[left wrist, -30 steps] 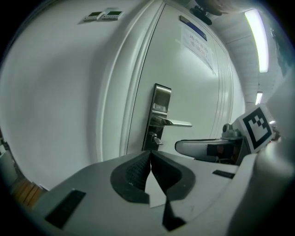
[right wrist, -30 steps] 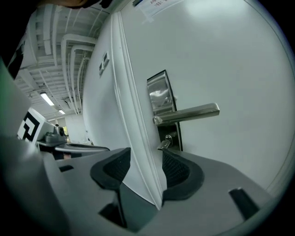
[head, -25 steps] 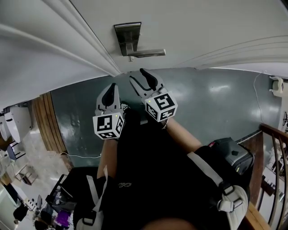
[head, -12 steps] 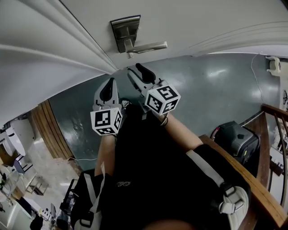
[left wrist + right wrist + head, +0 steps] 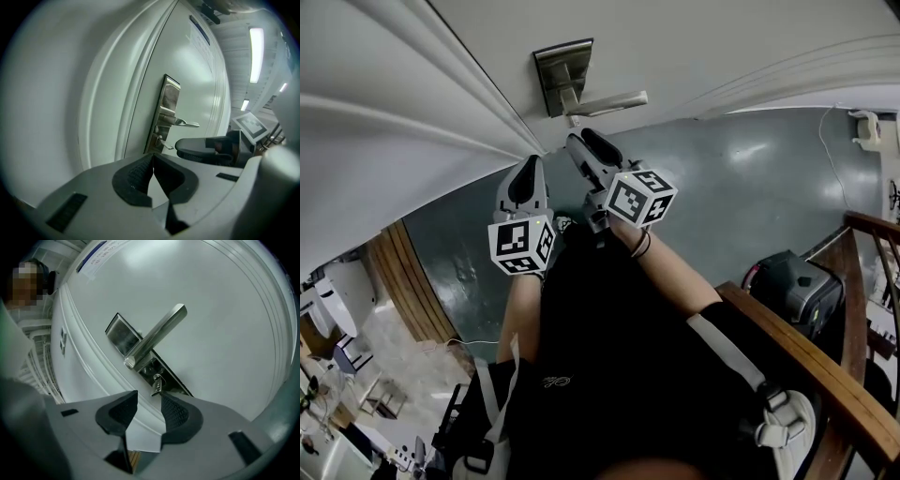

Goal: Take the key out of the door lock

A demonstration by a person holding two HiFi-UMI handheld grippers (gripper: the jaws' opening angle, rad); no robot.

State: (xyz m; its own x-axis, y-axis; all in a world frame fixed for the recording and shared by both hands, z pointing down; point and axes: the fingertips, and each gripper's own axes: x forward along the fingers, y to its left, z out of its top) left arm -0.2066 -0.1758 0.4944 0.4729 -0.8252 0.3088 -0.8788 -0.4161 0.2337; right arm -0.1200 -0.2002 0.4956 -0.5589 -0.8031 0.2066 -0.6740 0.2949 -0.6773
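Key (image 5: 573, 120), head view: where is it sitting?
– In the lock (image 5: 561, 67) under the lever handle (image 5: 605, 100), with the right gripper (image 5: 581, 141) hovering just beside it.
Left gripper view?
– Left gripper (image 5: 153, 155) is pressing its jaws together, empty.
Right gripper view?
– Jaws are standing apart, having just been closing; the key is poking out just ahead of the tips, untouched.

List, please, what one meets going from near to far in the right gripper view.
right gripper (its jaws have just been closing, still apart, nothing between them) → key → lock plate → door
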